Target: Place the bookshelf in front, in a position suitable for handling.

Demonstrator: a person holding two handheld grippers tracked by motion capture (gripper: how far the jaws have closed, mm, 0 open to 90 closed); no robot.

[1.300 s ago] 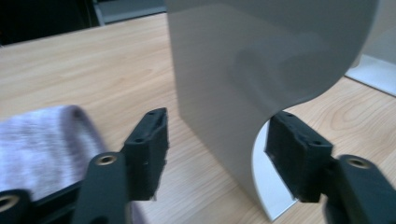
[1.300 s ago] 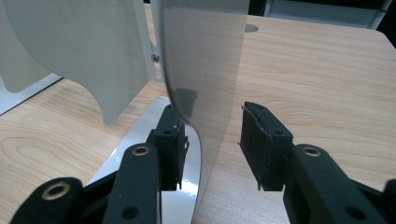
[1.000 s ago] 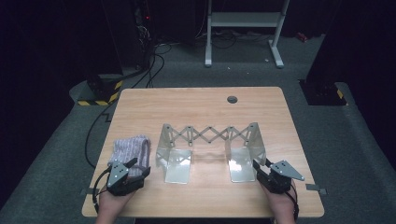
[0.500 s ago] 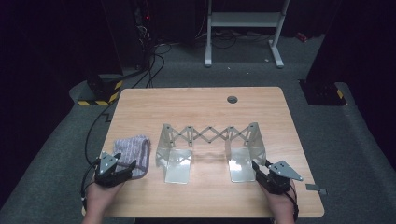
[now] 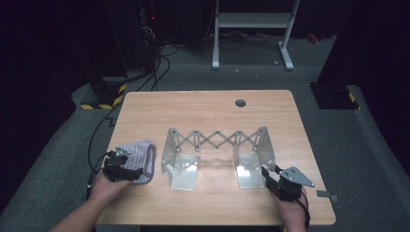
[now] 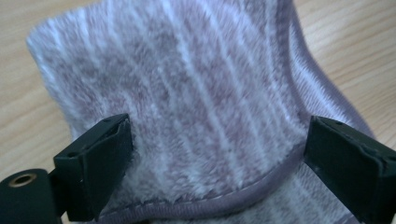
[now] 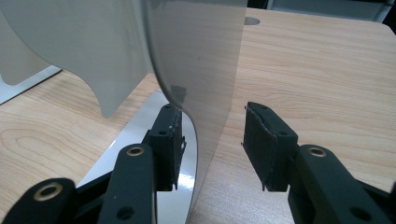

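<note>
A folded purple striped towel lies near the table's left front. My left gripper is at its near corner. In the left gripper view the towel lies between the wide-apart jaws of this gripper, which stands open. A metal scissor rack stands in the middle of the table on two shiny feet. My right gripper is at its right foot. Its jaws straddle the rack's thin end plate, with a gap on the right side, so it is open.
The wooden table has a round cable hole at the back. A small grey piece sits off the right front edge. Cables, a striped block and a white stand are on the floor behind.
My left hand has slid left along the front edge to the towel's near-left corner. The towel, the rack and the right gripper have stayed put.
</note>
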